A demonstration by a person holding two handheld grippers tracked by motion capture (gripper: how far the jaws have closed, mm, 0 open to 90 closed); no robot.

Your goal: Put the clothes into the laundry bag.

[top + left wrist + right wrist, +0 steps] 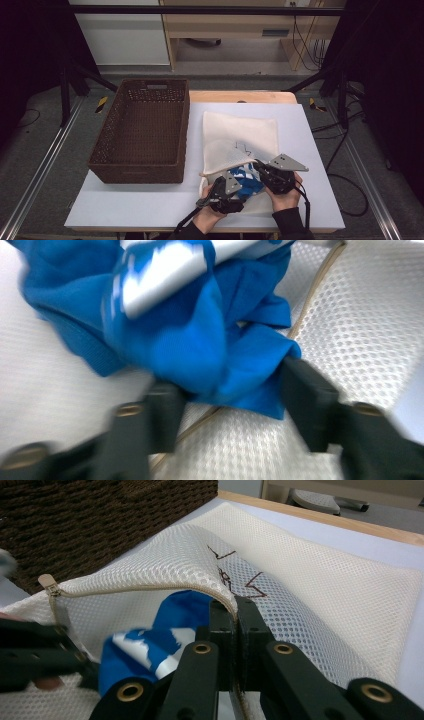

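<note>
Right hand-held gripper pinches the zipper edge of the white mesh laundry bag and lifts it. Left hand-held gripper has its jaws spread around the blue and white cloth at the bag's mouth. A brown woven basket sits beside it on the tabletop.

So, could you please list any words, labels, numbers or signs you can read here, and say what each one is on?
None can be read.
Mesh bag: dark stitched zigzag marks, not legible letters.
Blue cloth: white patches, no text visible.
Basket: no label visible.
</note>
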